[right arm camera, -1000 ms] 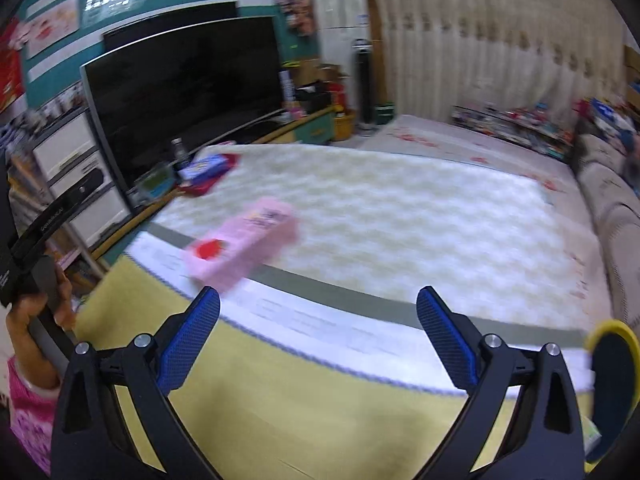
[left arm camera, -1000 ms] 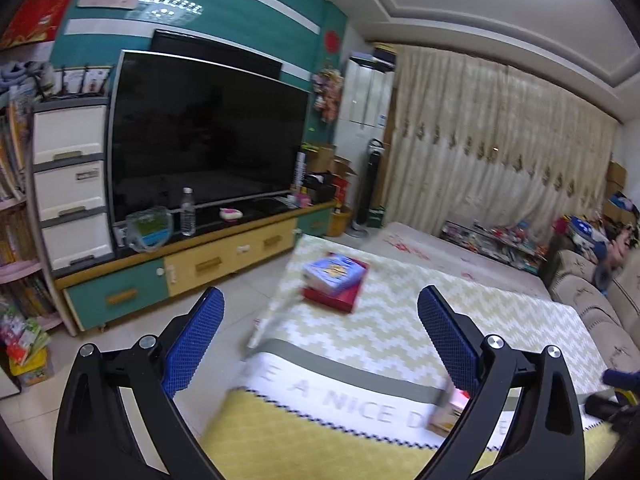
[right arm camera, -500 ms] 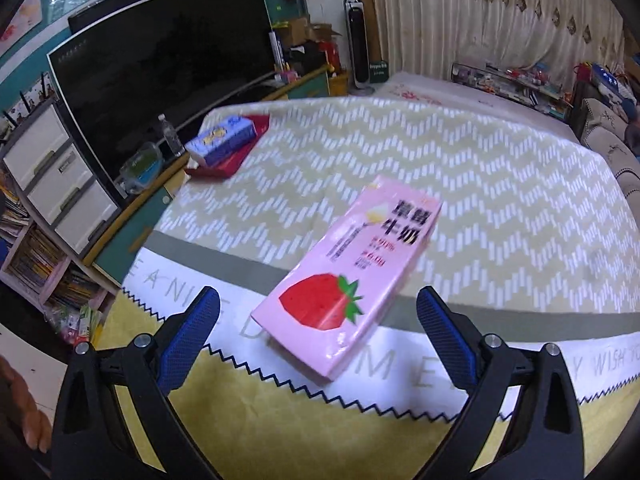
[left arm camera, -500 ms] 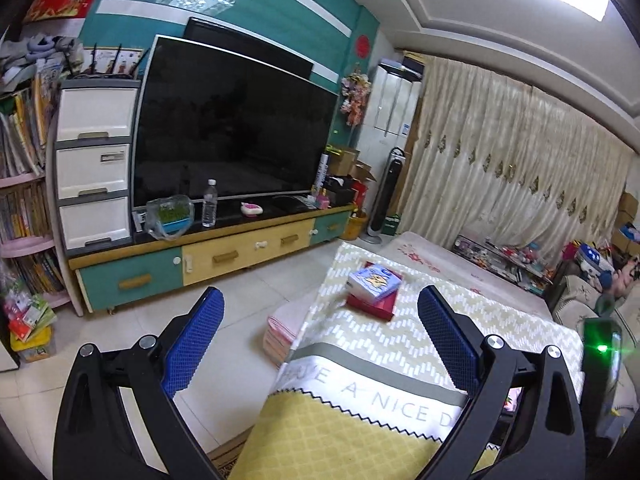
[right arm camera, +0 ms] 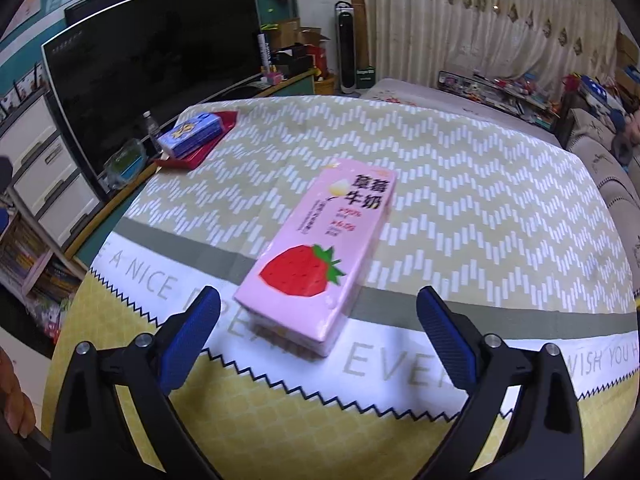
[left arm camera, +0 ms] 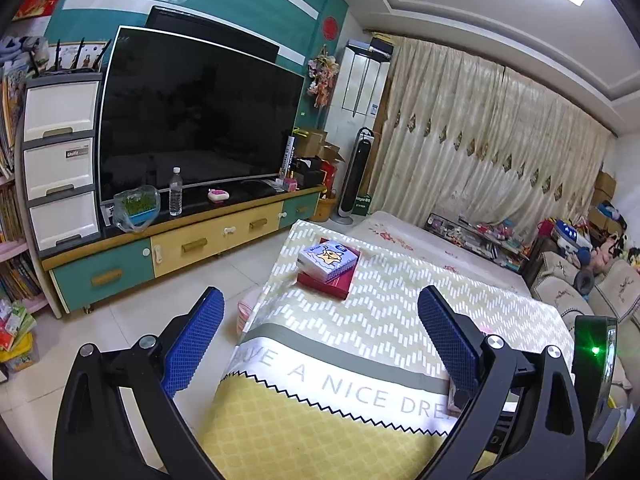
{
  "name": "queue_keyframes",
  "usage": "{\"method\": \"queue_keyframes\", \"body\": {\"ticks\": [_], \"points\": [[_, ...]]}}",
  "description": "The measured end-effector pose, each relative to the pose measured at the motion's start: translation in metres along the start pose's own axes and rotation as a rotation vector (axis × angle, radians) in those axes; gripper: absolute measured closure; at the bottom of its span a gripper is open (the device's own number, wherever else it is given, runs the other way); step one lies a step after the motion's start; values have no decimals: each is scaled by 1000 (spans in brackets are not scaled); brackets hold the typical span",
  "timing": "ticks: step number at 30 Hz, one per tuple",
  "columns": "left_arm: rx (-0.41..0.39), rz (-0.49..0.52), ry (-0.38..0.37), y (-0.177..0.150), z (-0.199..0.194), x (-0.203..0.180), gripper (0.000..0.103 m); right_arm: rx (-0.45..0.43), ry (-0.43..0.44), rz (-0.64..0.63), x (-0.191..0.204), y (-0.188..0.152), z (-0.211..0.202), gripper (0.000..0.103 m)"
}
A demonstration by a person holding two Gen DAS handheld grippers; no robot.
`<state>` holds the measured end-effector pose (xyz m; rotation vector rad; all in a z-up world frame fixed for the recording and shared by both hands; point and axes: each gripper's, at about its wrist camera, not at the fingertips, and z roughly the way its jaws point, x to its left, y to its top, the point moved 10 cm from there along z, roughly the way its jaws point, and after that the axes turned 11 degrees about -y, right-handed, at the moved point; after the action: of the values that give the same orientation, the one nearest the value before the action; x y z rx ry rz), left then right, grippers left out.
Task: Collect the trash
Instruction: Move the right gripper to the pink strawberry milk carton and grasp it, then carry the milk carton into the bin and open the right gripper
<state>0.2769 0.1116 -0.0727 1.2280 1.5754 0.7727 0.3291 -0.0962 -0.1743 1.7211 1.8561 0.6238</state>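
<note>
Your right gripper (right arm camera: 318, 330): wide, jaws just narrowing, nothing pinched.
Pink milk carton (right arm camera: 320, 250): flat on tablecloth (right arm camera: 480, 200), just beyond your fingertips.
Your left gripper (left arm camera: 320, 332): wide, empty.

- In the right wrist view the carton (right arm camera: 320, 252) lies flat on the table cloth (right arm camera: 480, 208) at frame centre, its near end just above the gap between the right gripper (right arm camera: 318, 330) fingers, touching neither.
- A small box (right arm camera: 191, 134) sits on a flat tray (right arm camera: 200, 152) at the upper left, at the table's far corner.
- Behind that, further upper left, stands the TV (right arm camera: 160, 52) on its cabinet.
- In the left wrist view the left gripper (left arm camera: 320, 334) frames the table's near corner; the drawer tower (left arm camera: 60, 156) stands left of the TV.
- A sofa (left arm camera: 580, 292) lies at the right edge.
</note>
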Motion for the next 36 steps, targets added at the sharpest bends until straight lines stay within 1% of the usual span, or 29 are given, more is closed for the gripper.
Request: {"method": "queue_keyframes", "body": {"ticks": [1,2,3,4,5,8,12,15,19,24,27,30,33,36], "points": [[3,0,-2,0,0,-1,7,0,0,-6,2,-1,1,23],[7,0,-5,-1,1,-2,7,2,1,-8,3,-2,1,29],[11,0,-7,-1,2,-3,7,7,2,-11,4,-2,3,39],[15,0,-10,-2,3,-4,7,16,7,-16,5,-4,4,48],[21,1,-12,-3,5,-5,7,22,16,-18,6,-5,4,48],[32,0,-18,-5,8,-5,7,6,49,0,3,-4,-3,49],[39,0,-30,-6,8,-12,7,-33,114,25,-8,-2,-29,51],[47,5,-44,-7,7,-20,7,-86,153,31,-28,-1,-61,52],[59,15,-76,-11,7,-38,7,-129,171,60,-63,-3,-95,53],[70,71,-115,-16,6,-78,7,-167,165,109,-116,-15,-128,55],[77,98,-139,-20,6,-101,7,-189,146,133,-150,-26,-147,55],[89,112,-165,-25,5,-123,7,-208,133,163,-180,-33,-162,55],[104,128,-190,-28,5,-142,7,-249,84,210,-223,-38,-181,55],[114,160,-203,-34,5,-161,7,-296,-15,283,-281,-44,-201,55]]}}
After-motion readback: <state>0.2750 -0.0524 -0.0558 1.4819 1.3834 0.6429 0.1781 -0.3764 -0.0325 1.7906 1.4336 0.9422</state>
